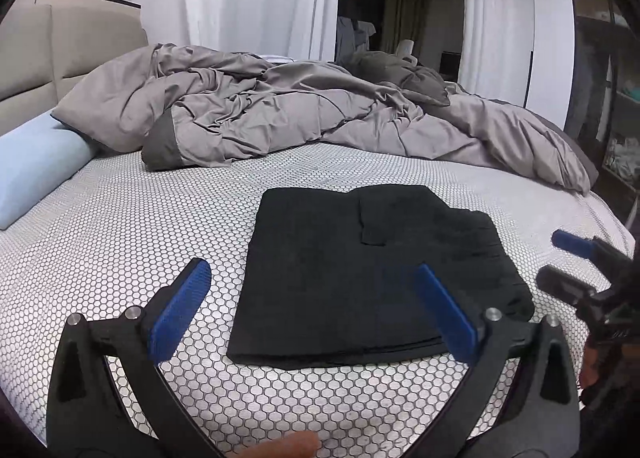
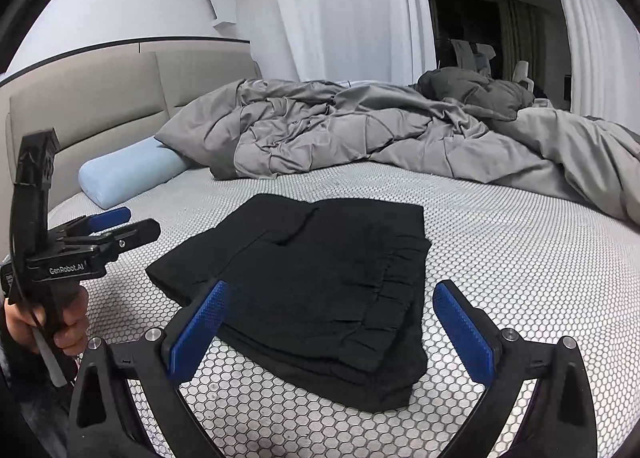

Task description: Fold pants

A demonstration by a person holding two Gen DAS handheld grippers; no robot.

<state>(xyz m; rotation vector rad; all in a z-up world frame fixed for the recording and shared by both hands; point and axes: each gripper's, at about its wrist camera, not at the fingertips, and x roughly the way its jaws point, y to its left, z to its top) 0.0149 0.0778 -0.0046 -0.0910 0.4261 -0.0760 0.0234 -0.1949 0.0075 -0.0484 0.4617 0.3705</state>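
Observation:
The black pants (image 1: 360, 266) lie folded into a flat, layered rectangle on the honeycomb-patterned mattress (image 1: 120, 238). My left gripper (image 1: 310, 270) hovers just in front of the near edge, blue pads wide apart, nothing between them. In the right wrist view the same pants (image 2: 320, 278) show a gathered waistband on their right side. My right gripper (image 2: 332, 286) is open above their near corner and holds nothing. The left gripper (image 2: 120, 221) appears at the left, held by a hand. The right gripper (image 1: 554, 258) shows at the right edge.
A crumpled grey duvet (image 1: 280, 109) covers the far half of the bed. A light blue bolster pillow (image 1: 32, 173) lies at the left by the beige headboard (image 2: 100, 105). White curtains and a dark doorway stand behind. A shelf sits at the far right.

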